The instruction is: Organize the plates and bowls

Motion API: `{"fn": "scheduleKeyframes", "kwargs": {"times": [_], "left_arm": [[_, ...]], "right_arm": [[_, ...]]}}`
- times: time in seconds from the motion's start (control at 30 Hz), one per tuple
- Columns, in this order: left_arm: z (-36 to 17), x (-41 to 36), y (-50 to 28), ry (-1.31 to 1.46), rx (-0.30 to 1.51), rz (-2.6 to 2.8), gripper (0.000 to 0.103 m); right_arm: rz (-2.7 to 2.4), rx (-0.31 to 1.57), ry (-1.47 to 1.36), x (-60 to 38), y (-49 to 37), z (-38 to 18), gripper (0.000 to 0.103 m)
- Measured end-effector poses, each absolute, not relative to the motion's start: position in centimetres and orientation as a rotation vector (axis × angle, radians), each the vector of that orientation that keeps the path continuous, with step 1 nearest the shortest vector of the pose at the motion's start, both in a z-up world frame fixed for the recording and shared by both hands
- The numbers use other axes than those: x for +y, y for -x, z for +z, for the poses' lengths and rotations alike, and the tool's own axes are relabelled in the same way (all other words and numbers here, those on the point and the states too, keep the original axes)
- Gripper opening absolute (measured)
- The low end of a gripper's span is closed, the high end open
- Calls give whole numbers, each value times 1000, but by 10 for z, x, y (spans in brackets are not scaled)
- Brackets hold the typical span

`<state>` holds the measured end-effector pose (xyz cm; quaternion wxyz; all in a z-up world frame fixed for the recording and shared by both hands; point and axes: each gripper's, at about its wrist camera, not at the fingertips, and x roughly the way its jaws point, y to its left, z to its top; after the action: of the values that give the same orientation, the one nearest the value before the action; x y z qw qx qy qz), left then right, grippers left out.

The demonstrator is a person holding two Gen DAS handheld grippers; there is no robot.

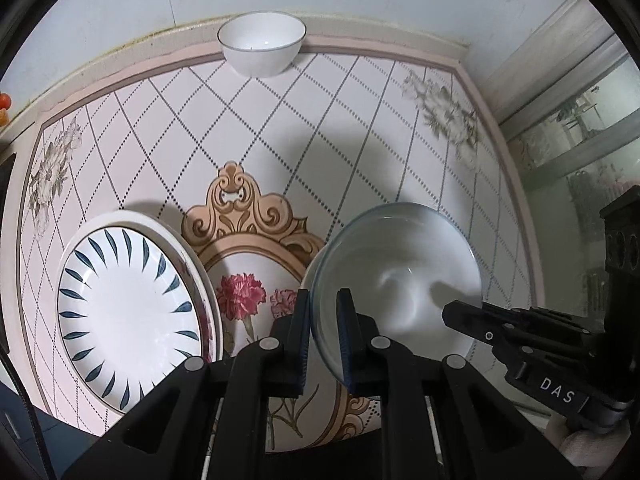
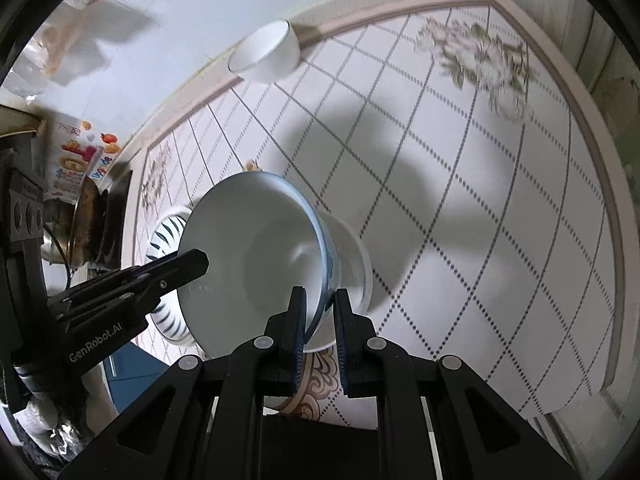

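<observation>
In the left wrist view the left hand-held gripper (image 1: 324, 320) is clenched on the near rim of the large bowl (image 1: 400, 276), held tilted above the table (image 1: 320, 132), while its own body hides the bowl's lower edge and the patterned plate (image 1: 128, 320) is cut off at the bottom; the right hand-held gripper (image 1: 450, 314), reading "DAS", pinches the opposite rim. A small white bowl (image 1: 262, 46) stands by the wall. In the right wrist view the right hand-held gripper (image 2: 320, 320) is clamped on the same bowl (image 2: 256, 264), the plate (image 2: 166, 236) mostly hidden behind it, "GenRobot.AI" legible on the left hand-held gripper (image 2: 200, 260), and the small bowl (image 2: 266, 54) and packet (image 2: 78, 160) print blurred.
</observation>
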<state>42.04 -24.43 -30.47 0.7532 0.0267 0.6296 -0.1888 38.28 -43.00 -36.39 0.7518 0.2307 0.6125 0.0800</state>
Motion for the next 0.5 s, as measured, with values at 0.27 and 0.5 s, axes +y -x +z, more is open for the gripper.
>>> {"fn": "scheduleKeyframes", "kwargs": {"times": [0.27, 0.5], "left_arm": [[-318, -249, -417, -92, 1397, -411, 11], [-325, -250, -420, -107, 1406, -400, 11]], "right_arm": [[159, 1363, -508, -432, -379, -377, 15], [157, 1368, -515, -433, -382, -381, 15]]}}
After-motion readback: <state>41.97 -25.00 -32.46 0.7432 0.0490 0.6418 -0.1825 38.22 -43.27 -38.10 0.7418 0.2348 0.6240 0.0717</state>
